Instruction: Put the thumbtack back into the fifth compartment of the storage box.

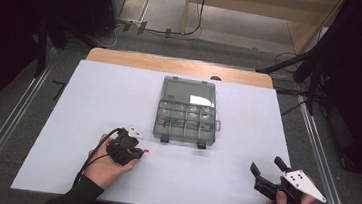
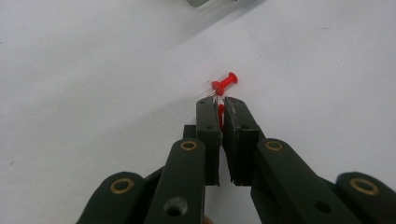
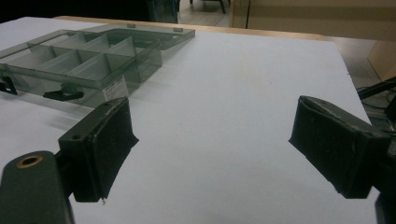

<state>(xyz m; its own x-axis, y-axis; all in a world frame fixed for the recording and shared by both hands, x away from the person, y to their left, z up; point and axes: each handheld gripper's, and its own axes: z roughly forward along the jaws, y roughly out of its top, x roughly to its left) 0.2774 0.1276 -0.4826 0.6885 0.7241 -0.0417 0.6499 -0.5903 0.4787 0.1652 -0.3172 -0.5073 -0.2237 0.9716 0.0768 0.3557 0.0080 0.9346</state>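
Left gripper [image 2: 222,105] low over the white table [image 1: 242,173], its fingers [image 2: 208,135] drawn almost together on a small red object seen in the narrow gap between them, apparently a red push pin. A second red push pin [image 2: 223,84] lies on the table just beyond the fingertips, its metal point toward them; whether it touches them cannot be told. Right gripper [image 3: 212,140] held above the table with its fingers [image 3: 109,140] wide apart and nothing between them.

Risks, as a judgement. The clamped pin is small and gripped near the finger ends, so a slight slackening or a tilt of the hand could let it slip out or rotate. Any forward slide of the left gripper would likely nudge the loose pin and send it rolling away.

Differences between views. The left gripper view resolves both pins and the near-closed gap; the high view shows only a red speck [image 1: 147,150] just ahead of the left gripper [image 1: 134,145]. The high view places the open grey compartment box [image 1: 186,113] well beyond the left fingers and the right gripper [image 1: 265,170] far to the side. The right gripper view shows the box [image 3: 88,60] off to the left of its fingers, with the dividers visible; contents cannot be made out.
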